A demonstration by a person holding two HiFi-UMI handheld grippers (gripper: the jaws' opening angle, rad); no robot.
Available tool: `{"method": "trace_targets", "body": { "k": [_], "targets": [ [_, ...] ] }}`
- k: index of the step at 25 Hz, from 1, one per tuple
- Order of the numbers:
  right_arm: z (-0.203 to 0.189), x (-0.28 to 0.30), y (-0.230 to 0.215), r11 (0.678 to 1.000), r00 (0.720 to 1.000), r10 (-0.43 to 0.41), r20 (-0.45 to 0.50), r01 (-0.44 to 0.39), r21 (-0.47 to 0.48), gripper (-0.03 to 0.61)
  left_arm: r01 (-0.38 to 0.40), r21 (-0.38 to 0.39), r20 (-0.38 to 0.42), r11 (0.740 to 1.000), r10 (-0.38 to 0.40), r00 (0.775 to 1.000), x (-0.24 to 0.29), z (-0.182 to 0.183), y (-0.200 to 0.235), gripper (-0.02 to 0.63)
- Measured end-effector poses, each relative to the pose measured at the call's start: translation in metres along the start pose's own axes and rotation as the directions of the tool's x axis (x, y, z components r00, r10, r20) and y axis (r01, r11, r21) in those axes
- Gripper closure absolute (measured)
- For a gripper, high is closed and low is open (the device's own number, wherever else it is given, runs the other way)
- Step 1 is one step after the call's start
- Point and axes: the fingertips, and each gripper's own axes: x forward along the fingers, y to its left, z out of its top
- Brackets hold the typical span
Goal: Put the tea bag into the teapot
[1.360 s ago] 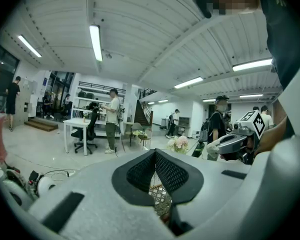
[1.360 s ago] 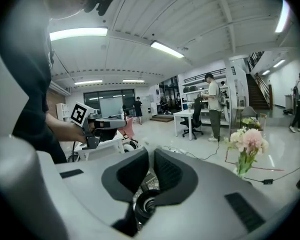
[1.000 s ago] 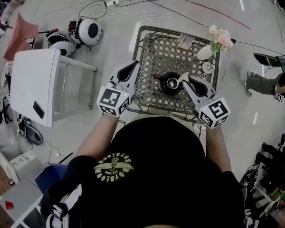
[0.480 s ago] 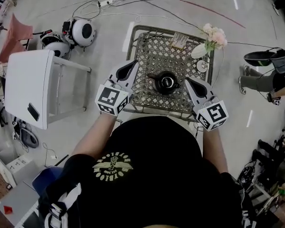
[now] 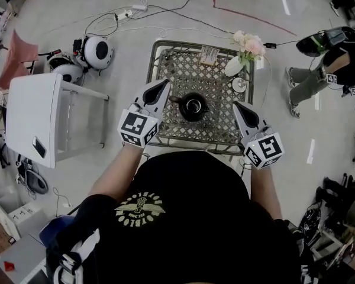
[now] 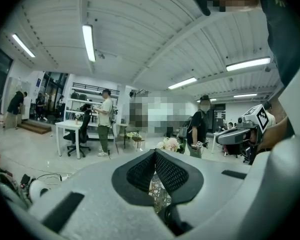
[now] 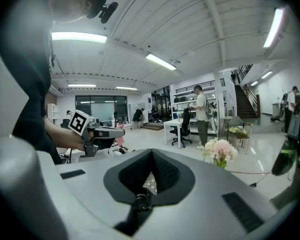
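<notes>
The teapot (image 5: pixel 193 106) sits in the middle of the table (image 5: pixel 222 81); the tea bag cannot be seen from here; the left claw (image 5: pixel 161 87) is just left of the pot, shut tight with nothing in it; the right claw (image 5: pixel 239 107) is just right of the pot, shut and empty too; pink flowers (image 5: pixel 248 43) stand at the far right corner.

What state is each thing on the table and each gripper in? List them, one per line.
Black round teapot: upright on the metal lattice table, lid unclear.
Left gripper: shut, empty.
Right gripper: shut, empty.
Pink flowers in white vase: upright.
</notes>
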Motion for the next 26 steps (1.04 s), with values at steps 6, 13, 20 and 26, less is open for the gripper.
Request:
{"method": "trace_targets", "body": {
  "k": [6,13,20,26],
  "targets": [
    [0.002,-0.039,-0.021,1.0,1.0,0.003,0.029,-0.003,-0.013,0.569,-0.071,0.014,-0.003,0.997,0.071,0.997,0.0,0.008,-0.024,0.617],
    [-0.001,-0.067,-0.04,0.998,0.998,0.052,0.043,-0.05,-0.043,0.569,-0.204,0.055,-0.003,0.977,0.205,0.979,-0.013,0.017,-0.037,0.617],
    [-0.009,-0.068,-0.041,0.991,0.989,0.131,0.061,-0.13,-0.026,0.569,-0.317,0.07,0.013,0.946,0.317,0.948,-0.052,0.029,-0.052,0.617],
    [-0.005,-0.068,-0.039,0.986,0.984,0.163,0.078,-0.161,-0.038,0.569,-0.363,0.076,-0.017,0.929,0.365,0.931,-0.079,0.016,-0.064,0.616]
  ]
}}
